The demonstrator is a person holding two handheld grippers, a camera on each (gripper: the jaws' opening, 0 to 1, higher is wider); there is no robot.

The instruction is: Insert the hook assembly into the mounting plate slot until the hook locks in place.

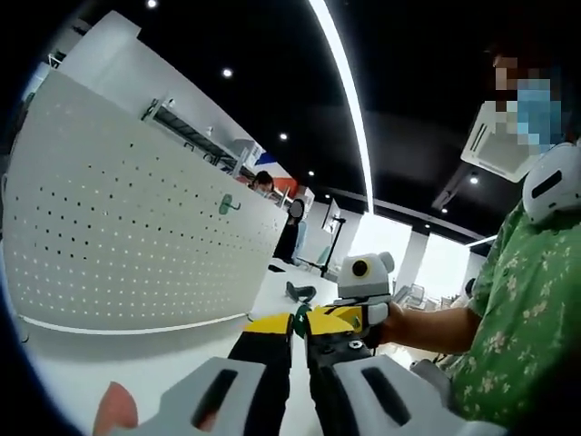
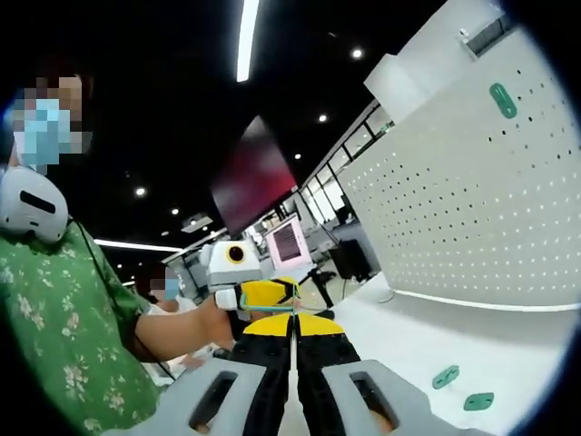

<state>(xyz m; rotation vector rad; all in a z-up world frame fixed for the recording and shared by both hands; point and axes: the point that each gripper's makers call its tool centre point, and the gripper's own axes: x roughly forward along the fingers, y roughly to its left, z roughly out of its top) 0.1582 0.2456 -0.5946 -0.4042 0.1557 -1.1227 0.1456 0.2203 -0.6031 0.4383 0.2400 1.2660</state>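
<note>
left gripper view looks up across a white tabletop (image 1: pixel 163 363) toward a tall white pegboard (image 1: pixel 127 236), the mounting plate, which stands upright on the left. one green hook (image 1: pixel 227 204) already hangs from its holes, high and toward the right end. the left tongs (image 1: pixel 300 331) rise from the bottom edge with yellow-tipped black jaws pressed together, and a sliver of green shows at their tips, so they look clenched on a small hook piece (image 1: pixel 300 318). the right tongs meet them tip to tip from the right, held by a person in a green patterned shirt (image 1: pixel 517 318).

right gripper view shows the same meeting from the other side. the right tongs (image 2: pixel 295 331) stand clenched, jaws touching, and a thin green strip (image 2: pixel 295 310) crosses just above their tips – whether they truly pinch it i cannot tell. the left tongs (image 2: pixel 263 295) face them, gripped by the person's hand (image 2: pixel 213 327). the pegboard (image 2: pixel 463 200) stands on the right, with a green hook (image 2: pixel 502 100) near its top. two spare green hook pieces (image 2: pixel 461 389) lie on the tabletop (image 2: pixel 418 345) near its base.

the hook piece is in the air between the tongs, well apart from the board. likely risks – it could slip or twist during the hand-off because so little of it is pinched, and a tilted piece may jam at the hole instead of locking.
</note>
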